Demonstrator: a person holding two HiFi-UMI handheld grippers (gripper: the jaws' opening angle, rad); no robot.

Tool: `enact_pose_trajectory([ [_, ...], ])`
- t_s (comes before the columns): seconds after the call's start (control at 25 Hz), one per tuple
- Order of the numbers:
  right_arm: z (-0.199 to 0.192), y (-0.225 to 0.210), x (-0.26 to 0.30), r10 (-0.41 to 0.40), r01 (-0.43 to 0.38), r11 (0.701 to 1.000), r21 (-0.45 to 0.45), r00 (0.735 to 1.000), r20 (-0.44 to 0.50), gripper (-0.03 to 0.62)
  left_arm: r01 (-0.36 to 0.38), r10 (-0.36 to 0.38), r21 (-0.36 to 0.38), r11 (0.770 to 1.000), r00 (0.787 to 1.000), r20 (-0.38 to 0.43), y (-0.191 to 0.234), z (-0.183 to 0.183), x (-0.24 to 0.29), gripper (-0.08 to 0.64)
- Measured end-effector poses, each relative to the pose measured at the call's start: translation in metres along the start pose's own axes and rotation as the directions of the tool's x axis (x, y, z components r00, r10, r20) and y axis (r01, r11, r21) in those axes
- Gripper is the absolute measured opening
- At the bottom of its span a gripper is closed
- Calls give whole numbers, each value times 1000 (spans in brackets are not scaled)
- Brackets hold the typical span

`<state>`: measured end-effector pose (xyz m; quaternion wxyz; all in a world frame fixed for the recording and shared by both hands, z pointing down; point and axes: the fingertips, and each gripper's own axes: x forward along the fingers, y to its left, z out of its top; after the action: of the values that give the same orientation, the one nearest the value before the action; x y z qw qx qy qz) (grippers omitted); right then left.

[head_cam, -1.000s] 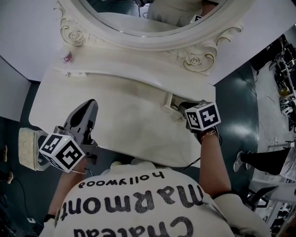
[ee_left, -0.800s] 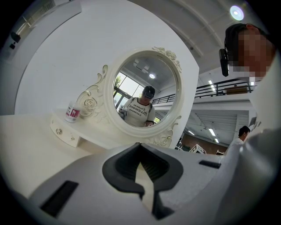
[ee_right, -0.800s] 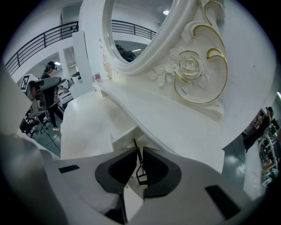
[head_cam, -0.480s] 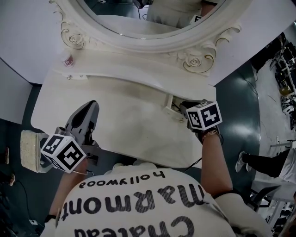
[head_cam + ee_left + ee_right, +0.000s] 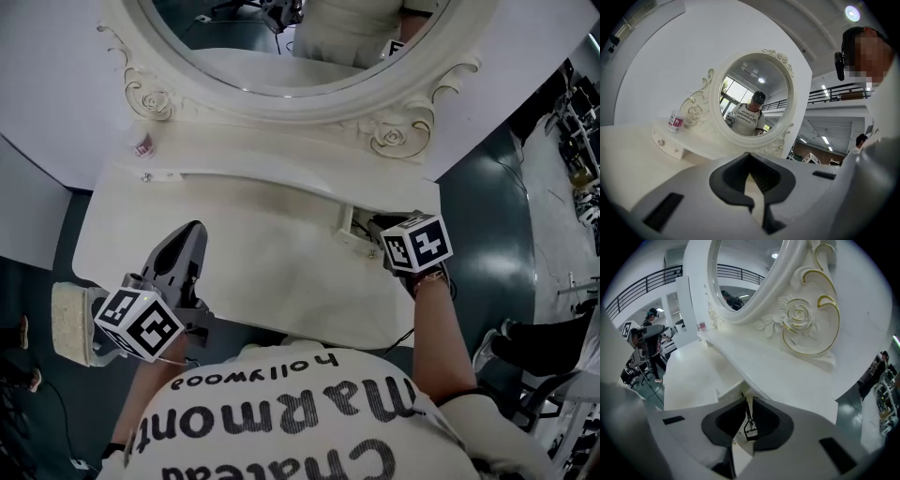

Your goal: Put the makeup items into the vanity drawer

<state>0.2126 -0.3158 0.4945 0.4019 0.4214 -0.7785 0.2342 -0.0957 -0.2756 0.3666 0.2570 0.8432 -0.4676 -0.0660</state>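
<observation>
The white vanity (image 5: 262,253) stands under an oval mirror (image 5: 281,37). A small drawer (image 5: 343,223) under its right shelf is pulled out a little. My right gripper (image 5: 367,225) is at that drawer's front. In the right gripper view, the right gripper (image 5: 740,432) is shut on a thin black wire handle (image 5: 748,423), with the drawer (image 5: 723,389) just ahead. A small bottle with a pink label (image 5: 142,145) (image 5: 675,122) stands on the left shelf. My left gripper (image 5: 195,230) (image 5: 757,194) hovers over the vanity's front left, shut and holding nothing.
A second small drawer (image 5: 161,150) (image 5: 668,143) with round knobs sits shut under the bottle. A woven stool (image 5: 66,323) stands left of the vanity. Another person's leg (image 5: 534,342) shows on the dark floor at the right.
The head view has shifted, so the vanity sits lower in the picture. Both grippers keep about the same places relative to the vanity and the drawer.
</observation>
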Motion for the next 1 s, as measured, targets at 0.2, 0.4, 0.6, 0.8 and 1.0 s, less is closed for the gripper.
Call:
enact_pose_trajectory([
  [0.2, 1, -4, -7, -16, 16, 1000, 6, 1000, 11, 60, 11, -11, -1, 1000, 1000, 3, 0, 2, 3, 8],
  [0.4, 0, -8, -12, -34, 34, 999, 11, 999, 13, 60, 27, -27, -1, 1000, 1000, 8, -4, 3, 6, 8],
  [0.6, -1, -10, -16, -45, 44, 999, 15, 999, 13, 60, 33, -33, -4, 999, 999, 10, -4, 3, 7, 8],
  [0.8, -1, -10, -16, -46, 46, 999, 19, 999, 12, 60, 36, -36, -5, 999, 999, 11, -4, 3, 7, 8],
  [1.0, 1, -9, -16, -53, 52, 998, 23, 999, 14, 60, 38, -38, -5, 999, 999, 13, -2, 6, 6, 8],
])
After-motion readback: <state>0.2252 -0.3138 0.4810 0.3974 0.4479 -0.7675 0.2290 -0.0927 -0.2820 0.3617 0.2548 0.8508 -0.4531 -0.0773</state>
